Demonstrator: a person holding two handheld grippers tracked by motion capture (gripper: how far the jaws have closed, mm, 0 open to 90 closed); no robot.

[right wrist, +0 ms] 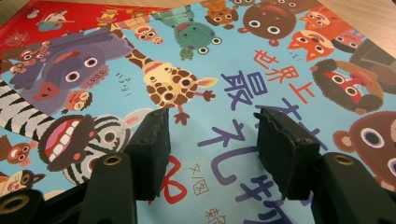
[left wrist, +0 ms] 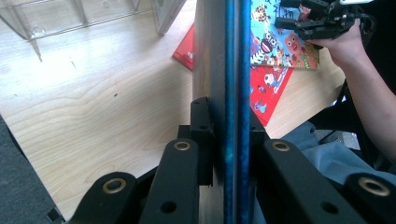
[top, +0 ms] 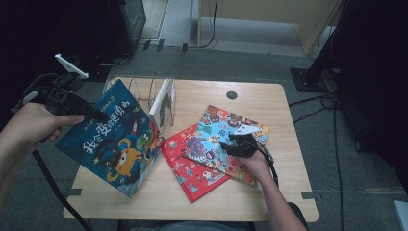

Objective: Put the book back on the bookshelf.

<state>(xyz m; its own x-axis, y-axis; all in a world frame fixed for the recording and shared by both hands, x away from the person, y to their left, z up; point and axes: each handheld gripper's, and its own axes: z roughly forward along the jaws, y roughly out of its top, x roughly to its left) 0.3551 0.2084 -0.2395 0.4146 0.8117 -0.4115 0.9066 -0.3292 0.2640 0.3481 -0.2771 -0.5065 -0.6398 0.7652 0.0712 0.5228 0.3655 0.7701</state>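
Note:
A large dark blue picture book [top: 115, 139] is held tilted above the table's left side, and my left gripper [top: 98, 115] is shut on its upper left edge. In the left gripper view the book's thin blue edge [left wrist: 233, 84] runs straight up between the pads of that gripper [left wrist: 229, 135]. A light blue animal book [top: 216, 132] lies on a red book [top: 192, 175] at mid-table. My right gripper [top: 232, 143] rests just over the animal book [right wrist: 196, 70]. The jaws of this gripper [right wrist: 210, 140] stand open with nothing between them.
A clear acrylic book stand [top: 137, 89] sits at the back left of the wooden table [top: 269, 192], with a white book [top: 163, 101] upright in it. The stand [left wrist: 70, 18] and bare wood [left wrist: 93, 102] lie beyond the held book. Cables run on the floor to the right.

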